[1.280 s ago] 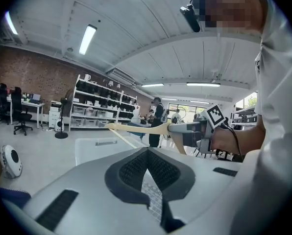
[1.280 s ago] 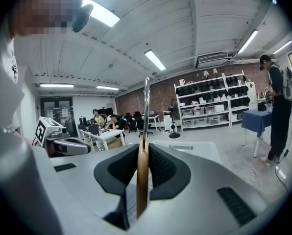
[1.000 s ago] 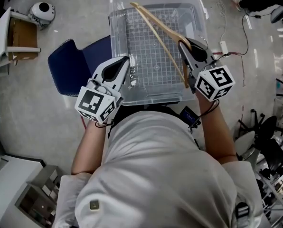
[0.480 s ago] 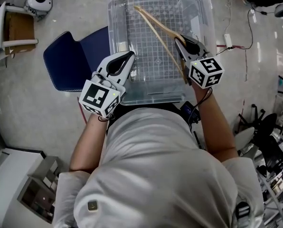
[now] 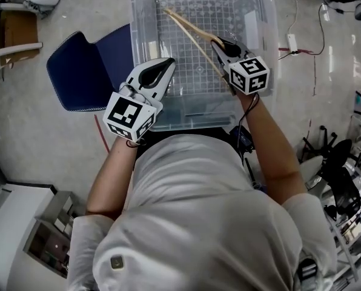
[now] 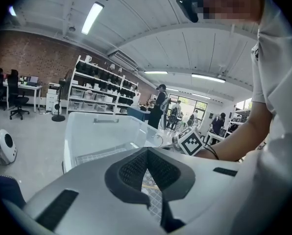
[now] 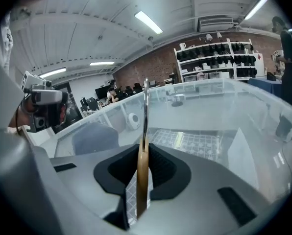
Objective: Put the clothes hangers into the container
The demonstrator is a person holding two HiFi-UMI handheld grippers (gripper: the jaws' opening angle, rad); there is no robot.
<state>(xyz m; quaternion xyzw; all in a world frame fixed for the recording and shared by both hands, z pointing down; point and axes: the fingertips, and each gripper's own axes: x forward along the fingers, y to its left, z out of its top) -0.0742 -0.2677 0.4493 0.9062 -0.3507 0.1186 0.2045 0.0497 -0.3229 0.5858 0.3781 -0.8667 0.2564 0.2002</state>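
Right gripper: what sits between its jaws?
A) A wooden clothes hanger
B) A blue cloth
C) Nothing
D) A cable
A: the right gripper view shows the right gripper with its jaws clamped on the wooden clothes hanger, held over the clear container.

Far rim of the container [image 5: 145, 47] past the head-view top edge (hanger [image 5: 183, 26] end behind the right gripper [image 5: 220, 41])

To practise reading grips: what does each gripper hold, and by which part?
The right gripper holds the hanger by its wooden body, beside the hook. The left gripper holds nothing.
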